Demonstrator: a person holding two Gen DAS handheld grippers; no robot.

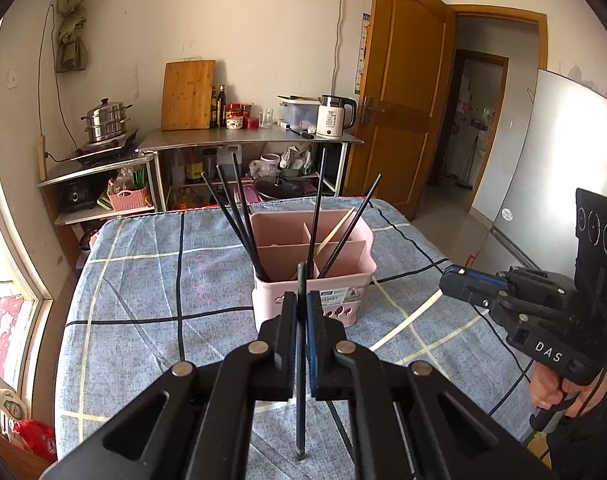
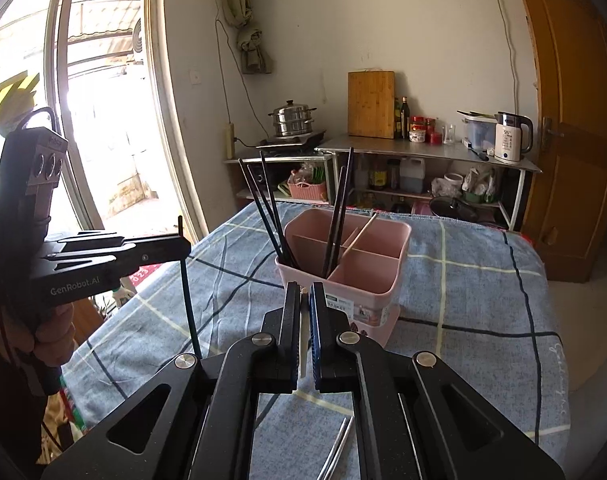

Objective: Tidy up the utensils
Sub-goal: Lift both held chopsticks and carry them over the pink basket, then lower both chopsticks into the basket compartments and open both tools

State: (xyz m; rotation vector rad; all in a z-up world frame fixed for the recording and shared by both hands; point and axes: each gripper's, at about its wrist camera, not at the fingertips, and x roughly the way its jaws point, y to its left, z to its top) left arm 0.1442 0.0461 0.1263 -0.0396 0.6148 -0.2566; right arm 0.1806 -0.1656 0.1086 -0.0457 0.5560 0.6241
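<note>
A pink divided utensil basket point(image 1: 345, 276) point(image 2: 377, 280) stands on the blue checked tablecloth, with several black chopsticks and one light wooden chopstick leaning in its compartments. My left gripper point(image 1: 302, 300) is shut on a black chopstick point(image 1: 300, 380), held upright just in front of the basket; it also shows in the right wrist view point(image 2: 189, 300). My right gripper point(image 2: 303, 292) is shut on a light wooden chopstick point(image 2: 302, 344), held upright in front of the basket. Metal chopsticks point(image 2: 339, 444) lie on the cloth under the right gripper.
The table point(image 1: 143, 280) is covered with a blue checked cloth. Behind it stand steel shelves point(image 1: 247, 138) with a kettle, cutting board, bottles and a steamer pot. A wooden door point(image 1: 403, 92) and fridge point(image 1: 551, 184) are at right; a window point(image 2: 83, 120) is at left.
</note>
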